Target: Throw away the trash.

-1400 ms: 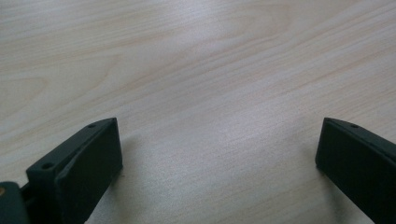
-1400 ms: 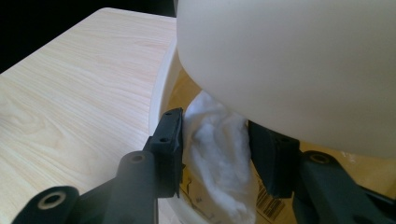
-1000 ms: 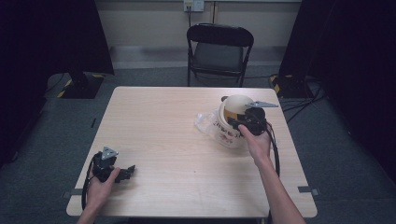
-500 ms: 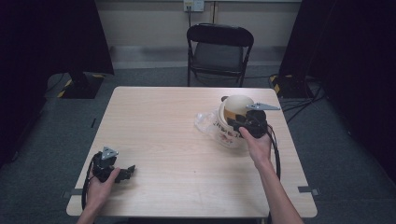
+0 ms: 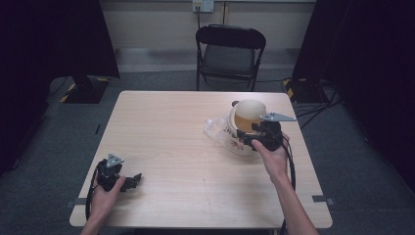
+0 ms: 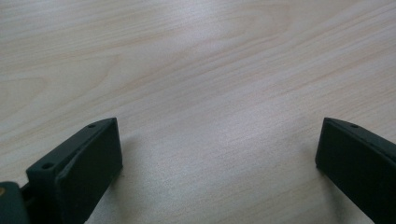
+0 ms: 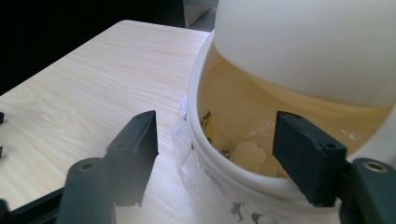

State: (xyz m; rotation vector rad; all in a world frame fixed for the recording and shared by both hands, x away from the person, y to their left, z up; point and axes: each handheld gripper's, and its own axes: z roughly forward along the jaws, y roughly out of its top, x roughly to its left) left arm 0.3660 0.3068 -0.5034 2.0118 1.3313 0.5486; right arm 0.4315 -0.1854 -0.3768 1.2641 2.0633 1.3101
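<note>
Light wooden desk (image 5: 195, 147) seen from above, a black folding chair (image 5: 231, 54) standing beyond its far edge. A white bucket-like container (image 5: 244, 128) lies tipped on its side near the right edge of the desk, roughly midway along it, its open mouth turned toward the near right and its yellowish inner wall in view; a piece of clear plastic wrap (image 5: 215, 127) lies against its left side. The right gripper (image 7: 212, 154) is at the container's mouth: its jaws have just been opening and now stand apart astride the white rim (image 7: 219, 165), one jaw outside the wall over the wrap, the other inside the container, neither pad pressing on it. The left gripper (image 6: 217, 158) rests near the near left corner of the desk, jaws spread wide over bare wood with nothing between them.
</note>
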